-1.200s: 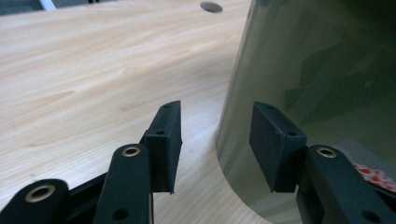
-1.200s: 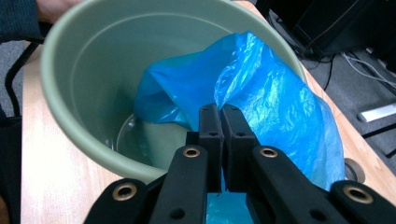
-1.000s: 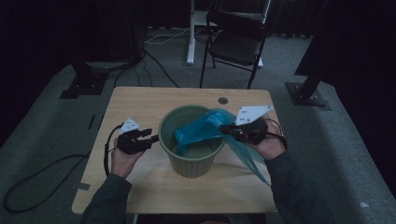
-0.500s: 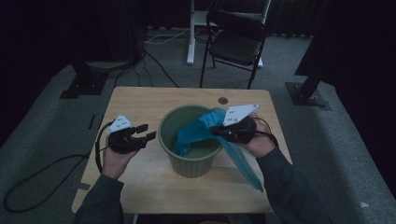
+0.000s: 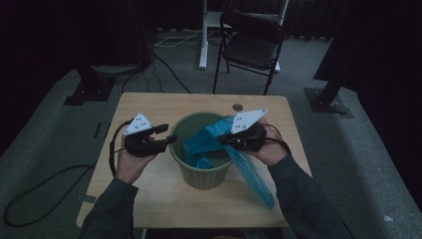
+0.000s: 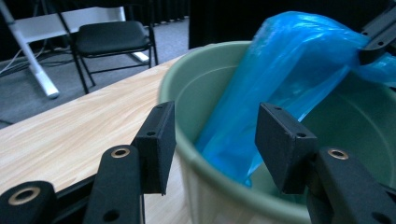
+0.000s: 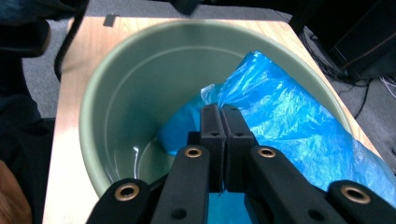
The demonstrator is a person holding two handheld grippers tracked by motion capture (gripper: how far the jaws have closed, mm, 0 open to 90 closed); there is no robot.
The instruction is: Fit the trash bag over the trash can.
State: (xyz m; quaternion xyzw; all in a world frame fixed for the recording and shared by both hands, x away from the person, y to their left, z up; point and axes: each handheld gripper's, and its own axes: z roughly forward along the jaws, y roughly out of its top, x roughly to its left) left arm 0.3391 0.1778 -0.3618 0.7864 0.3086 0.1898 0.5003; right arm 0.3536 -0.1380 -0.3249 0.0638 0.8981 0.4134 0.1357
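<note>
A green bin (image 5: 204, 172) stands mid-table. A blue plastic bag (image 5: 251, 177) hangs from its inside over the right rim and down to the tabletop. My right gripper (image 5: 222, 139) is over the bin's right side, shut on the bag's upper edge; its own view shows the jaws (image 7: 223, 116) pinching blue film (image 7: 289, 126) above the bin's hollow (image 7: 140, 84). My left gripper (image 5: 169, 139) is at the bin's left rim. Its jaws (image 6: 215, 144) have just been opening and hold nothing; the rim (image 6: 187, 88) and bag (image 6: 275, 79) lie just beyond them.
The wooden table (image 5: 149, 109) has a round cable hole (image 5: 238, 107) near its far edge. A black folding chair (image 5: 254, 45) and a white desk leg (image 5: 204, 35) stand behind it. Dark stand bases (image 5: 87, 92) flank the table, and a cable (image 5: 45, 189) runs across the floor at left.
My left gripper has risen and come closer to the bin's left rim, with its jaws wider. My right gripper has carried the bag's edge leftward over the bin.
</note>
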